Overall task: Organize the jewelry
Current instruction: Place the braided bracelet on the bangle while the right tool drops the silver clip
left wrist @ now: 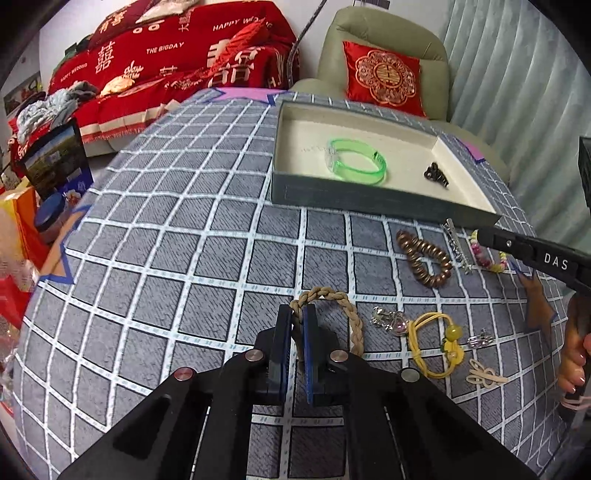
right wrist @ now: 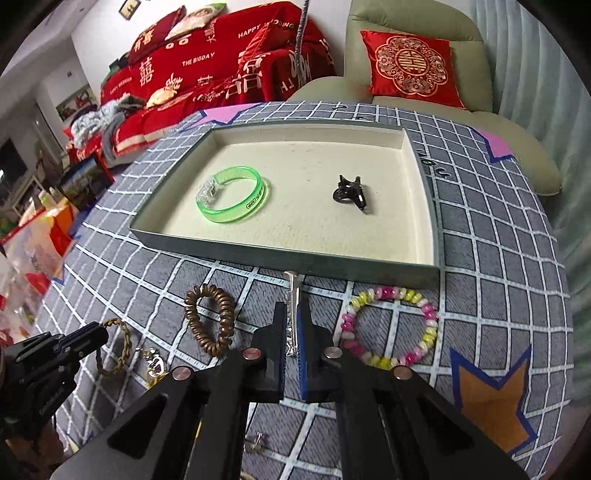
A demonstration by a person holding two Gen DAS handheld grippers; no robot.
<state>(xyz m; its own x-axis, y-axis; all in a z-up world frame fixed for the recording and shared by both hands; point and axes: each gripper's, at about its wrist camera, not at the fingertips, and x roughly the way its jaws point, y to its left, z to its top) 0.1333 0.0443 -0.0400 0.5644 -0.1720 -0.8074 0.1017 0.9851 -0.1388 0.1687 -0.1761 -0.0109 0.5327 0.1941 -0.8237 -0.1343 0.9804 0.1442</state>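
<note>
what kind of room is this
Most likely a home living room, dressed for a wedding. A sofa under a red "Happy Wedding" throw and a green armchair with a red cushion stand behind a table in a grey checked cloth holding a jewelry tray.

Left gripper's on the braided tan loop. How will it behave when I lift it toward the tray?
The braided tan loop looks like soft cord, so it will probably droop from the left gripper. It seems light and unlikely to slip. Hanging slack might catch the tray wall.
</note>
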